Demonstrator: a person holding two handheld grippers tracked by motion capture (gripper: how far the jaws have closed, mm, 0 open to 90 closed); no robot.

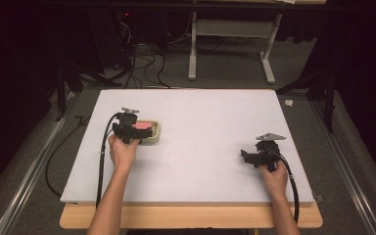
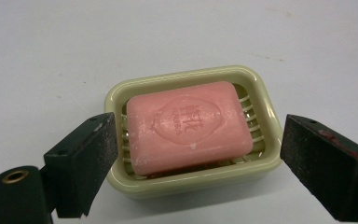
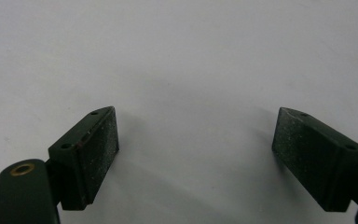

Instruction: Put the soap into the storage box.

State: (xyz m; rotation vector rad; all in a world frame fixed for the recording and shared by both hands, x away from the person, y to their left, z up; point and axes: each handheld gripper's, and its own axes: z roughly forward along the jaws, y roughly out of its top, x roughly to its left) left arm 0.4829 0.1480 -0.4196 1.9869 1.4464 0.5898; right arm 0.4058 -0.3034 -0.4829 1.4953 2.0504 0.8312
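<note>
Right now my left gripper (image 2: pixel 193 154) hangs over the soap dish (image 2: pixel 265 116), its jaws spread wide and straddling the near end of it, one pad outside each long side and neither one touching. The dish sits on the white table (image 1: pixel 200 112), left of centre, with the pink soap (image 2: pixel 186 126) lying flat on the ribs inside, embossed face up and a little askew to the rim. My right gripper (image 3: pixel 196 154) is well apart on the right side of the table, jaws open with nothing but bare tabletop between them. I judge the step to be a grasp with the left, and I cannot yet tell whether the better target is the bar or the whole dish. As the jaws stand, closing them would catch the dish walls, not the soap, so for the bar I would lift slightly and bring the pads inside the rim before I squeeze. I would square the pads to the soap's long sides, since the bar sits skewed and an uneven bite could spin it. Soap looks slick, so I would close slowly and firmly. If the dish tends to ride up with the bar, my right gripper is free to come across and pin the rim.
</note>
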